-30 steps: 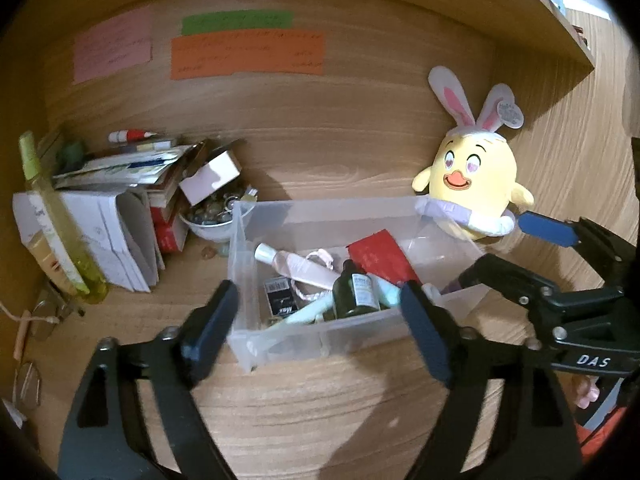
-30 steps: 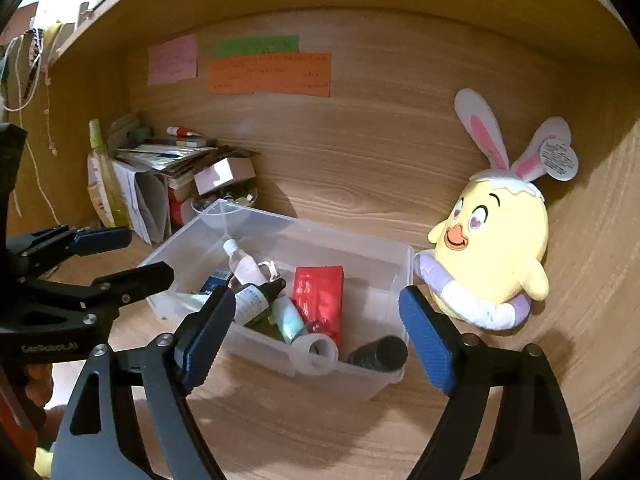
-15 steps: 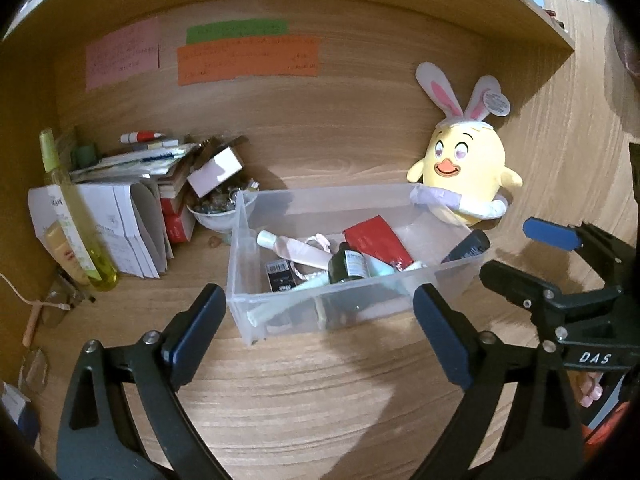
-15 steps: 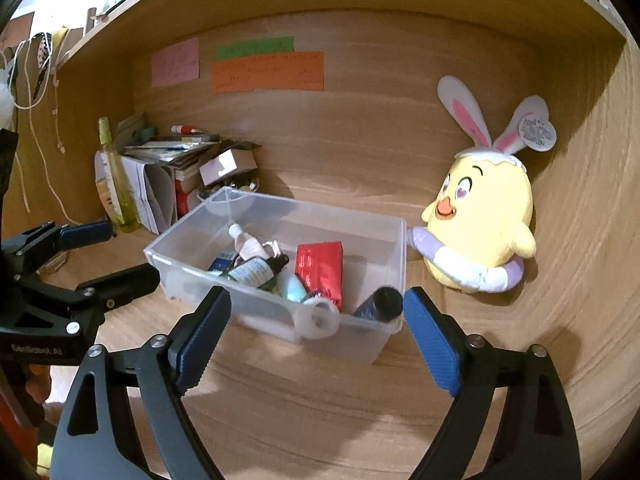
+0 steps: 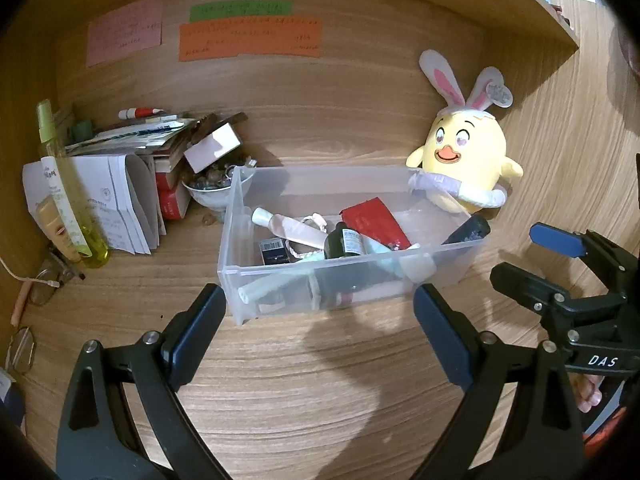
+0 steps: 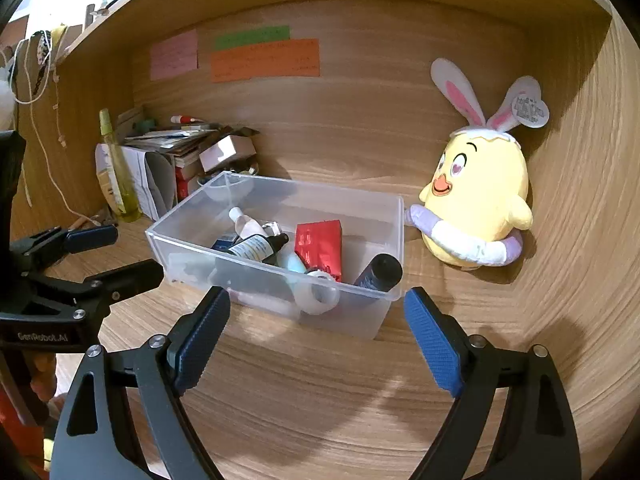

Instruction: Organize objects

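Note:
A clear plastic bin [image 5: 236, 216] [image 6: 400, 240] stands on the wooden desk and holds several small items: a red packet [image 5: 374, 222] [image 6: 318, 246], a dark bottle [image 5: 344, 242] [image 6: 256, 248], a pale tube [image 5: 288, 228], a black cylinder [image 6: 380, 272] and a roll of tape [image 6: 318, 296]. My left gripper [image 5: 316, 332] is open and empty, just in front of the bin. My right gripper [image 6: 316, 336] is open and empty, in front of the bin's right end. Each gripper also shows in the other's view, the right [image 5: 536, 258] and the left [image 6: 116, 254].
A yellow chick plush with rabbit ears [image 5: 464, 164] [image 6: 476, 208] sits right of the bin against the back wall. At the left stand a pile of papers and boxes [image 5: 132, 160], a white bowl of small bits [image 5: 214, 188] and a yellow-green bottle [image 5: 68, 196]. Glasses [image 5: 20, 350] lie at the far left.
Both grippers have drawn back from the bin, which now looks smaller and farther. Both stayed open and empty. The bin and plush have not moved.

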`<state>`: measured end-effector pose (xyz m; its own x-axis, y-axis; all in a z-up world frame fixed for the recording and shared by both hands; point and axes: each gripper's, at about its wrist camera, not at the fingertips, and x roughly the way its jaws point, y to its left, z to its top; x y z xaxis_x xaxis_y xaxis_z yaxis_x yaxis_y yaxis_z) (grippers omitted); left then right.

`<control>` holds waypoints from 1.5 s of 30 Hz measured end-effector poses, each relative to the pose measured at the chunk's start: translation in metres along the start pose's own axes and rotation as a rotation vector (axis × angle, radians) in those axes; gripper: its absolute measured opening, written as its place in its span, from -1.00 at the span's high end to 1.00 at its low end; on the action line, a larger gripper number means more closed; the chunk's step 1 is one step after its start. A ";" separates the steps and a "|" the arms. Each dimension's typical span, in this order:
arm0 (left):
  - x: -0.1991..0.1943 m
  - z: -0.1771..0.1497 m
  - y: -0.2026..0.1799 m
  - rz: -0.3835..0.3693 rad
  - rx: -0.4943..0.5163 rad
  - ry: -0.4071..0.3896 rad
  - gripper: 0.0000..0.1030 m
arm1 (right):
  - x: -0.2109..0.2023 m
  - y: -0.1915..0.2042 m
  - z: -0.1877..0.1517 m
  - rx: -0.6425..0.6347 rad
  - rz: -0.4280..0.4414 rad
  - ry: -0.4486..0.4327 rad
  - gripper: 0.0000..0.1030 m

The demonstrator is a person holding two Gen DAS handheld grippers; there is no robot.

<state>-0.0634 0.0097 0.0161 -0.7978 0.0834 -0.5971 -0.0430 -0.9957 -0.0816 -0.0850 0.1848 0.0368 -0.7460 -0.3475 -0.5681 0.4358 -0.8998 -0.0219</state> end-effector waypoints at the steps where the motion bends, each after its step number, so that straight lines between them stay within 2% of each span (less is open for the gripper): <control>1: 0.001 -0.001 0.000 -0.002 0.000 0.002 -0.86 | 0.001 0.000 0.000 0.001 0.000 0.002 -0.70; 45: 0.006 0.001 0.002 -0.010 -0.010 0.012 -0.86 | 0.009 0.001 0.000 0.002 0.010 0.020 -0.70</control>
<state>-0.0687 0.0085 0.0134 -0.7903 0.0936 -0.6055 -0.0446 -0.9944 -0.0955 -0.0912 0.1804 0.0318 -0.7315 -0.3514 -0.5843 0.4425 -0.8966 -0.0147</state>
